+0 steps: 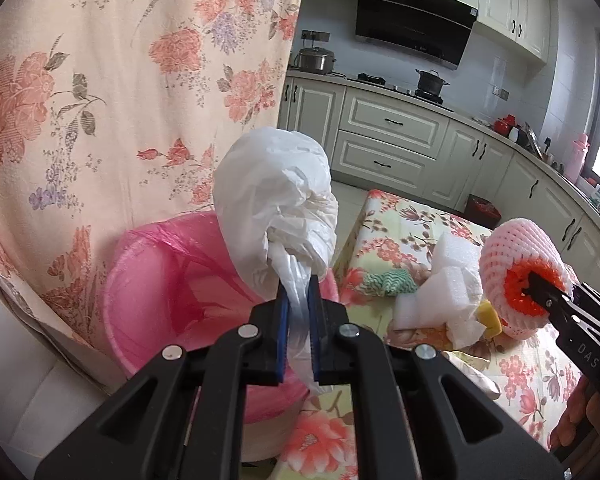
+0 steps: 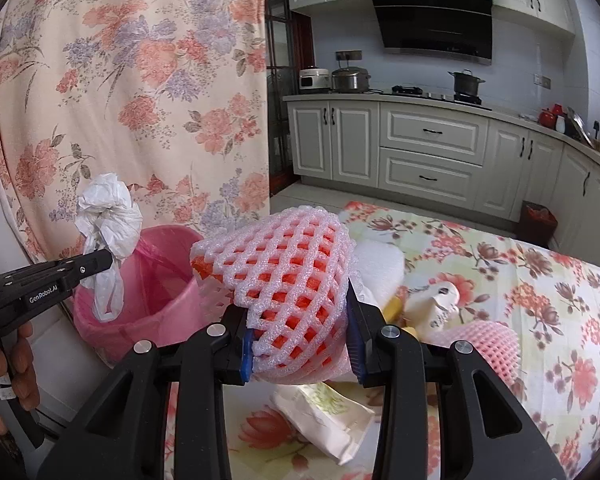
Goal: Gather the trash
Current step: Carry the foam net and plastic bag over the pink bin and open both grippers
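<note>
Both hands are loaded and the pink bin [image 1: 172, 292] is the target — lined with a pink bag, sitting at the table's edge against the floral curtain [image 1: 120, 80]. The left gripper [image 1: 299, 328] has its jaws squeezed together on the twisted tail of a white plastic bag [image 1: 276, 200], and the crumpled bulk of that bag balloons up toward twelve o'clock from the pads, long axis running straight out along the fingers. From the left wrist view the bin's mouth lies at about ten o'clock of the jaws, just beside and below the bag, so this hand looks the nearer of the two. Over on the right, the right gripper [image 2: 300, 344] is clamped on a pink foam fruit net [image 2: 284, 280] with orange showing through the mesh, jaws held part-way apart by its width. In the right wrist view the bin [image 2: 148, 300] sits at nine to ten o'clock of that net, with the left gripper [image 2: 100, 260] and its bag hanging between them over the rim. More foam scraps [image 1: 440, 288] and paper wait on the floral tablecloth [image 2: 540, 300] — my read is the bag drops first, then the net swings left.
</note>
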`<state>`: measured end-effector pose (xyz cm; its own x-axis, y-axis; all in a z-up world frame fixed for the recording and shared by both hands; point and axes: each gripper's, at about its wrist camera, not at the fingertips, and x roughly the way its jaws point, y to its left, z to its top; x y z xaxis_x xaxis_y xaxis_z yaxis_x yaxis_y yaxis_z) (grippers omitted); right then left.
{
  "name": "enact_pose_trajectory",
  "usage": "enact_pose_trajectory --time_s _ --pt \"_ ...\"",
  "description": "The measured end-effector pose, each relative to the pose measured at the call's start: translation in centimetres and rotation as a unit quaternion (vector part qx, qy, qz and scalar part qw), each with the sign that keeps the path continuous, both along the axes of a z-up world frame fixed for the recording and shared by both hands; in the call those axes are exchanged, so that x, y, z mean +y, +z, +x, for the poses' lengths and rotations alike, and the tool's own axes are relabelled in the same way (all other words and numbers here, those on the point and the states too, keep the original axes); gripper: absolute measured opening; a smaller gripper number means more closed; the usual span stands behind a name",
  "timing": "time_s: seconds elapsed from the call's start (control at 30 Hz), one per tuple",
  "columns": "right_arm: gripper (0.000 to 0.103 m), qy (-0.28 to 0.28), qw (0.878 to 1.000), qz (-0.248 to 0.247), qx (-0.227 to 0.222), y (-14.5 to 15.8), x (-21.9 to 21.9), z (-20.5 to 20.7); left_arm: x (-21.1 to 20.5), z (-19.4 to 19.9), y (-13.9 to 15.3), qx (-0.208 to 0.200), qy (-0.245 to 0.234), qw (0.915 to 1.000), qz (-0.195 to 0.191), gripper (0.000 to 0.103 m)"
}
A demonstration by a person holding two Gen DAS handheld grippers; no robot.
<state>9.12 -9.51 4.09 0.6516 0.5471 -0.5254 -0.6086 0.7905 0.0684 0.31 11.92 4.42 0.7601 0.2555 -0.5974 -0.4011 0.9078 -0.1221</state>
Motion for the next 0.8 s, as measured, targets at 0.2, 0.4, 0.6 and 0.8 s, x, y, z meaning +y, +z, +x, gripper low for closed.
enact_pose_trajectory --time_s 0.2,0.4,0.6,0.8 --pt "0.036 0.042 0.999 -0.001 -0.003 0.5 5.6 -0.4 3.2 -1.5 0.1 0.0 0.027 0.9996 0.002 0.009" --pt "0.036 0.078 0.997 -0.002 -0.003 0.7 10.4 -1.0 5.5 -2.7 -0.2 0.003 0.043 0.9991 0.001 0.009" --pt "0.036 0.109 0.994 -0.004 0.006 0.5 14.1 -1.3 7.1 -3.6 -0.5 0.006 0.056 0.9984 -0.004 0.009" --pt "0.036 0.135 0.991 -0.008 0.015 0.3 17.0 -1.3 8.0 -4.2 -0.7 0.005 0.061 0.9981 -0.011 0.01"
